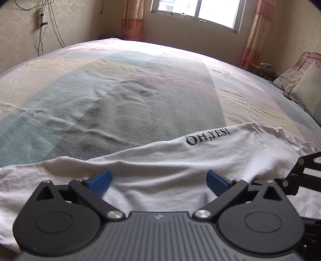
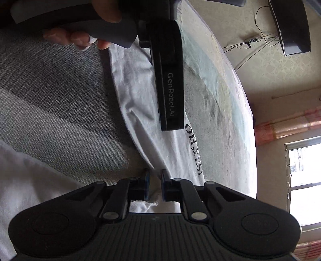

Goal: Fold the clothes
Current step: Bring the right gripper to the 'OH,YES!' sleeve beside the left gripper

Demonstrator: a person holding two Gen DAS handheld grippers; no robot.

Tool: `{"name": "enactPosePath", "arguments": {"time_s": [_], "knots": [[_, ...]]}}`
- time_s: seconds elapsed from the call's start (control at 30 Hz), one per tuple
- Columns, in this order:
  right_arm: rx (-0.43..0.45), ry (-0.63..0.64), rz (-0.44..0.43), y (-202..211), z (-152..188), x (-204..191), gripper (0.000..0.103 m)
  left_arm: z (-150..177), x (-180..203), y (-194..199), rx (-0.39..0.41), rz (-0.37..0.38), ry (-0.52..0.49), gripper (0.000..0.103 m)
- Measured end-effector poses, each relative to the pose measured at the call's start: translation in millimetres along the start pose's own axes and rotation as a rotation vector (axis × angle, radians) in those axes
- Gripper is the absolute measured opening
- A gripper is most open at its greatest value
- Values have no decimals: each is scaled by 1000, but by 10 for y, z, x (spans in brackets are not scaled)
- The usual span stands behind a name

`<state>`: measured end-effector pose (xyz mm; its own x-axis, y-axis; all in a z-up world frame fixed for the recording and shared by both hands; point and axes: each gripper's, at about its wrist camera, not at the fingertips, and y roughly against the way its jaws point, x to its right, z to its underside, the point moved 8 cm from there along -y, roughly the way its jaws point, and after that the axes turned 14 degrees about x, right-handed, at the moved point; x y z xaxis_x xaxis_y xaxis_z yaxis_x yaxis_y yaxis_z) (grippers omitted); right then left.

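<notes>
A white T-shirt (image 1: 180,160) printed "OH,YES!" lies folded into a long band across the near part of the bed. My left gripper (image 1: 158,178) hovers just over it, blue pads wide apart and nothing between them: open. In the right wrist view the scene is rolled sideways. There the T-shirt (image 2: 140,90) runs up the frame, and my right gripper (image 2: 155,180) has its fingers close together, pinching a fold of the shirt's edge. The left gripper (image 2: 170,90) shows from the side above the cloth, held by a hand (image 2: 80,38). Part of the right gripper's linkage (image 1: 301,172) shows at the left view's right edge.
The bed sheet (image 1: 140,90) has pastel patchwork blocks and spreads far beyond the shirt. Pillows (image 1: 307,86) lie at the right. A window (image 1: 196,12) with curtains sits behind the bed. A power strip (image 1: 40,18) with cables hangs on the left wall, and a dark screen (image 2: 291,26) is mounted on the wall.
</notes>
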<state>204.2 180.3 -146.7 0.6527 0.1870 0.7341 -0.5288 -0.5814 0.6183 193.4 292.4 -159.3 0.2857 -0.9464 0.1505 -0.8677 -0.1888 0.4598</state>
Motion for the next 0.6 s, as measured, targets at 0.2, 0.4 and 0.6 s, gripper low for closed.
{"name": "enactPosePath", "arguments": {"time_s": [0.2, 0.4, 0.6], "knots": [[-5, 124, -12, -29, 24, -70, 3, -4, -11, 1, 2, 5, 13, 101], [2, -152, -80, 72, -14, 120, 3, 0, -6, -5, 3, 1, 7, 101], [12, -481, -173, 168, 89, 404, 5, -7, -13, -8, 4, 4, 14, 101]]}}
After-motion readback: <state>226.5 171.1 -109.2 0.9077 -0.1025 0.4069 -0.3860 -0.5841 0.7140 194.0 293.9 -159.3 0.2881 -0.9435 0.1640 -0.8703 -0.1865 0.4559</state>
